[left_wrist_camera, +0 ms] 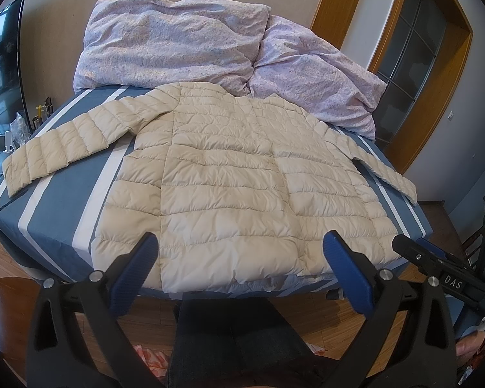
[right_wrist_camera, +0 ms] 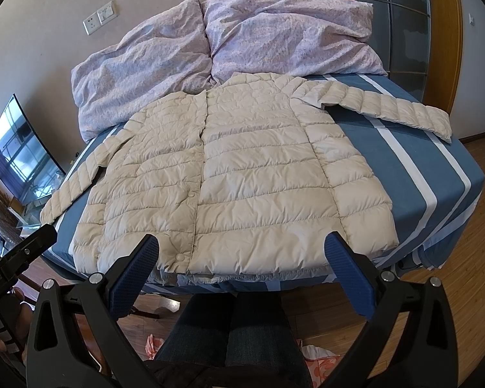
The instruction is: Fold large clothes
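Note:
A cream quilted puffer jacket lies flat on the bed, front up, snaps closed, both sleeves spread out sideways, hem at the near edge. My left gripper is open, hovering just in front of the hem with nothing between its blue-padded fingers. My right gripper is open too, held above the hem near the snap placket and holding nothing. The right gripper's black body shows at the right of the left wrist view; the left gripper's body shows at the left of the right wrist view.
The bed has a blue sheet with white stripes. A crumpled lilac duvet is piled at the head end. A TV screen stands left of the bed. A person's dark trouser legs and wooden floor lie below.

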Demonstrator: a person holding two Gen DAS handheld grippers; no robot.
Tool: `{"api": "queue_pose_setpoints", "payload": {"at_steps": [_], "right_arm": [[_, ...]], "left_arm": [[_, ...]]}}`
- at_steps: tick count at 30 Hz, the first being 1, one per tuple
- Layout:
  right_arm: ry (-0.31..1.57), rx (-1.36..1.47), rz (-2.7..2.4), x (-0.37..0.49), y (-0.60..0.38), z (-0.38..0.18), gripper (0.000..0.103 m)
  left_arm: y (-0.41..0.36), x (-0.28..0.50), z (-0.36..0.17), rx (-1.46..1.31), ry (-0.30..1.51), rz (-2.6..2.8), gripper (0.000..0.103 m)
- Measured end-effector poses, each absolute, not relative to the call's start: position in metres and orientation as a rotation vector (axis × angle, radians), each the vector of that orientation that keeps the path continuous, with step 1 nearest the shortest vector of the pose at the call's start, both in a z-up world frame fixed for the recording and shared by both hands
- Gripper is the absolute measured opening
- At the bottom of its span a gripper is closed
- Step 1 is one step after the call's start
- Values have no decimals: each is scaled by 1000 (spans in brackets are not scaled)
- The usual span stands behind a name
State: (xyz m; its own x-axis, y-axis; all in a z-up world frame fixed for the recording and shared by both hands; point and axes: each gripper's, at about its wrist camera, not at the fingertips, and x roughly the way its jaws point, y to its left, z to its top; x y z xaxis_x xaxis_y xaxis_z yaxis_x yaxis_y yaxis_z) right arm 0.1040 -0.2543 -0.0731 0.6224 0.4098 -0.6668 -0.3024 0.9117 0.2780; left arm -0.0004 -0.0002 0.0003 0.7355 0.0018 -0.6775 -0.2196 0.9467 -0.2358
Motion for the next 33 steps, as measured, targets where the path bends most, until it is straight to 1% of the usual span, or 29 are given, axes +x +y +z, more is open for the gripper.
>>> {"api": "queue_pose_setpoints", "payload": {"at_steps": [17, 27, 33], "right_arm": [[809, 144, 409, 112, -257, -77, 102], [819, 153, 357, 140, -254, -82, 102], [843, 155, 263, 185, -275, -92, 102]], "left_arm": [[-3, 3, 1, -313, 745, 125, 101], [10, 35, -14, -291, 780, 161, 101], [22, 68, -27, -248, 812, 211, 101]]}}
